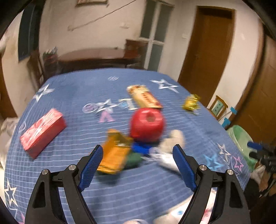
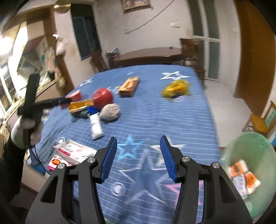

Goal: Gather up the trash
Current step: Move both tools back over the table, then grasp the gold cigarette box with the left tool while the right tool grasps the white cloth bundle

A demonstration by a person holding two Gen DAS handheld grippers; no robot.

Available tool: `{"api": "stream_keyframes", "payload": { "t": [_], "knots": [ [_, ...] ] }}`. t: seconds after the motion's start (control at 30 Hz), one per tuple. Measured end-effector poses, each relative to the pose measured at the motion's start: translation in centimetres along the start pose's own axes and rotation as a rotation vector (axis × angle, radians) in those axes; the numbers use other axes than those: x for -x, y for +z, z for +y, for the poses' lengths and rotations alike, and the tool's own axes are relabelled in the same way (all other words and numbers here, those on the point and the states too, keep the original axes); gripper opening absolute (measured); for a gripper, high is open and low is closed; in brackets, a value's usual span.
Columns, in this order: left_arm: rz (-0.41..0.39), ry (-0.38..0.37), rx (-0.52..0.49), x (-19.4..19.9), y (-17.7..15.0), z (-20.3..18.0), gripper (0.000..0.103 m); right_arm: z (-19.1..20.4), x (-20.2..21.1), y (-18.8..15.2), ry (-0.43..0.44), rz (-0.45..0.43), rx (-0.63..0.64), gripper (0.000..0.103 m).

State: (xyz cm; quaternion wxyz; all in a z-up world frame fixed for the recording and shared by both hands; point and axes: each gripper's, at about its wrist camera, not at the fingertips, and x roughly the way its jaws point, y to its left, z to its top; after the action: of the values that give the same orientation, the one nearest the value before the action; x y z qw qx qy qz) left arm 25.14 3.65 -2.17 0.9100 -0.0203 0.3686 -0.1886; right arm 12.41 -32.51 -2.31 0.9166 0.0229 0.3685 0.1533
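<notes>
Left gripper (image 1: 138, 162): hanging spread and empty, angling down over the trash pile.
Orange wrapper (image 1: 114, 151): lying on the blue-clothed tabletop (image 1: 72, 96) between the pads; likely light, crinkly, slippery, so best pinched at an edge.
Right gripper (image 2: 138, 157): part-spread, empty, beside the green bin (image 2: 248, 155).

A lived-in room of a home: a bed under a blue star-printed bedspread (image 1: 72, 96), a dark wooden table (image 2: 148, 54) behind it, brown wooden doors (image 1: 207, 44), a framed picture (image 2: 135, 5) on whitewashed walls, and small wooden chairs (image 2: 260, 120).
</notes>
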Motion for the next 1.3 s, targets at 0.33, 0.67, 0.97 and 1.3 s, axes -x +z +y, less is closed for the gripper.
{"api": "stream_keyframes", "payload": {
  "t": [0.33, 0.67, 0.97, 1.3],
  "knots": [
    [0.113, -0.071, 0.078, -4.2, 1.2, 5.8, 0.081, 5.6, -7.7, 2.4, 0.122, 0.156, 0.114, 0.05],
    [0.181, -0.102, 0.044, -7.1, 0.9, 5.5, 0.066, 8.2, -14.4, 3.7, 0.119, 0.288, 0.181, 0.05],
    [0.18, -0.116, 0.007, -8.1, 0.9, 4.9, 0.056, 9.0, -16.3, 3.8, 0.085, 0.312, 0.203, 0.046],
    [0.132, -0.04, -0.045, -7.9, 0.7, 3.7, 0.025, 9.6, -16.4, 3.7, 0.031, 0.282, 0.221, 0.024]
  ]
}}
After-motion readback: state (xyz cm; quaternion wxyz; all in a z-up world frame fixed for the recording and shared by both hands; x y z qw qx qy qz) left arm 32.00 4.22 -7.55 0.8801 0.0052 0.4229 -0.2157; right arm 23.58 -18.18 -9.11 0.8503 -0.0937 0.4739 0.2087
